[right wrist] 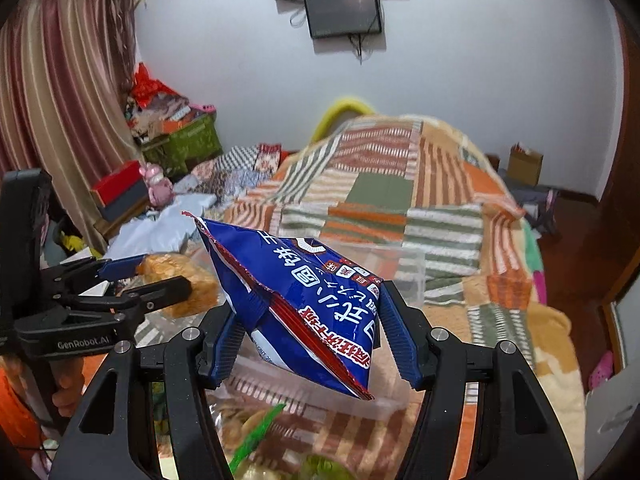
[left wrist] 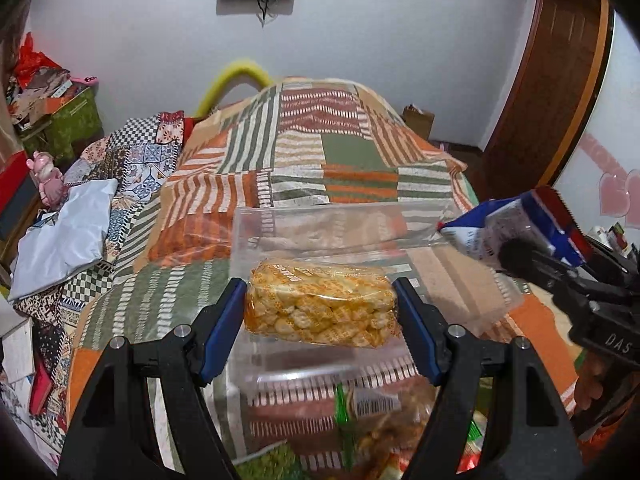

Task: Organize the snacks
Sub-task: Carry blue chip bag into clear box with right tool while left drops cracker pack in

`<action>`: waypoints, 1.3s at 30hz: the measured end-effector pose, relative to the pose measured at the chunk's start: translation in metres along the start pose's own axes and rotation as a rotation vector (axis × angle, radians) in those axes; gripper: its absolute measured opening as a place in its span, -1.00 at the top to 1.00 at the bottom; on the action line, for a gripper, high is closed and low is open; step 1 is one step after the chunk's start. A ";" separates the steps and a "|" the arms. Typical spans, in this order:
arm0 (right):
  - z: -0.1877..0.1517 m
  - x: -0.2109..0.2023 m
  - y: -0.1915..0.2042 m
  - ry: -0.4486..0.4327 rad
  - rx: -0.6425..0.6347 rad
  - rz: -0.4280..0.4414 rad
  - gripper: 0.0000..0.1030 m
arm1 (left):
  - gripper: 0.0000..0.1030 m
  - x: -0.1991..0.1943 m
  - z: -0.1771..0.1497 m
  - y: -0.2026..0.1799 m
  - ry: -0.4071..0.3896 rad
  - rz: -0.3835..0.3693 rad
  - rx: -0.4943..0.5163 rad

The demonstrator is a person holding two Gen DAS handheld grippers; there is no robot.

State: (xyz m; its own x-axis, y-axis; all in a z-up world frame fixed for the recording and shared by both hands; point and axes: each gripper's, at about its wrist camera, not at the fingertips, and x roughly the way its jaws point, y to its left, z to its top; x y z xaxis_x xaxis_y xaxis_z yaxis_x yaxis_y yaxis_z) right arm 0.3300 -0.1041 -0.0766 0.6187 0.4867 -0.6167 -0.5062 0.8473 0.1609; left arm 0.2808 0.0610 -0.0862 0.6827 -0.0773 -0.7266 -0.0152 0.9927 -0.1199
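My left gripper (left wrist: pixel 322 304) is shut on a clear pack of golden puffed-rice snack (left wrist: pixel 320 306) and holds it above a clear plastic box (left wrist: pixel 340 224) on the bed. The pack also shows in the right wrist view (right wrist: pixel 180 280). My right gripper (right wrist: pixel 312 308) is shut on a blue and red snack bag (right wrist: pixel 296 300), held over the same box (right wrist: pixel 404 268). In the left wrist view that bag (left wrist: pixel 516 232) and gripper come in from the right. More snack packs (left wrist: pixel 372 432) lie below, near the camera.
The box sits on a bed under an orange, green and white patchwork blanket (left wrist: pixel 320 152). A grey bag (left wrist: pixel 64 236) and a patterned quilt (left wrist: pixel 132 156) lie at the left. Green boxes (right wrist: pixel 184 144) and clutter stand by the curtain. A wooden door (left wrist: pixel 552 92) is at the right.
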 end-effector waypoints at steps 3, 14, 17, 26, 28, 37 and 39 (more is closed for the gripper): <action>0.000 0.018 -0.004 0.045 0.008 0.005 -0.17 | -0.42 0.019 0.004 -0.006 0.026 0.016 0.022; 0.001 0.061 -0.018 0.208 0.020 0.033 -0.17 | -0.42 0.074 0.005 -0.022 0.131 0.018 0.070; -0.002 0.067 -0.020 0.240 0.023 0.051 -0.17 | -0.42 0.080 0.004 -0.020 0.149 0.017 0.062; -0.008 0.075 -0.015 0.273 -0.031 0.018 -0.21 | -0.42 0.087 -0.001 -0.018 0.161 0.061 0.091; -0.007 0.075 -0.014 0.278 -0.038 0.011 -0.22 | -0.42 0.085 -0.002 -0.017 0.162 0.056 0.086; -0.001 0.045 -0.021 0.222 -0.009 0.022 -0.41 | -0.47 0.047 0.001 -0.013 0.088 0.052 0.082; 0.000 0.035 -0.020 0.200 -0.007 0.013 -0.41 | -0.53 0.033 0.001 -0.011 0.062 0.049 0.075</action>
State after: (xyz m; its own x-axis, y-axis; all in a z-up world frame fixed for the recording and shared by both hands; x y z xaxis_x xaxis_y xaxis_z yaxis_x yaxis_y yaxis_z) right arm 0.3617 -0.1043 -0.1014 0.4809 0.4453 -0.7553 -0.5180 0.8393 0.1650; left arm 0.3043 0.0476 -0.1085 0.6360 -0.0321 -0.7711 0.0089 0.9994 -0.0343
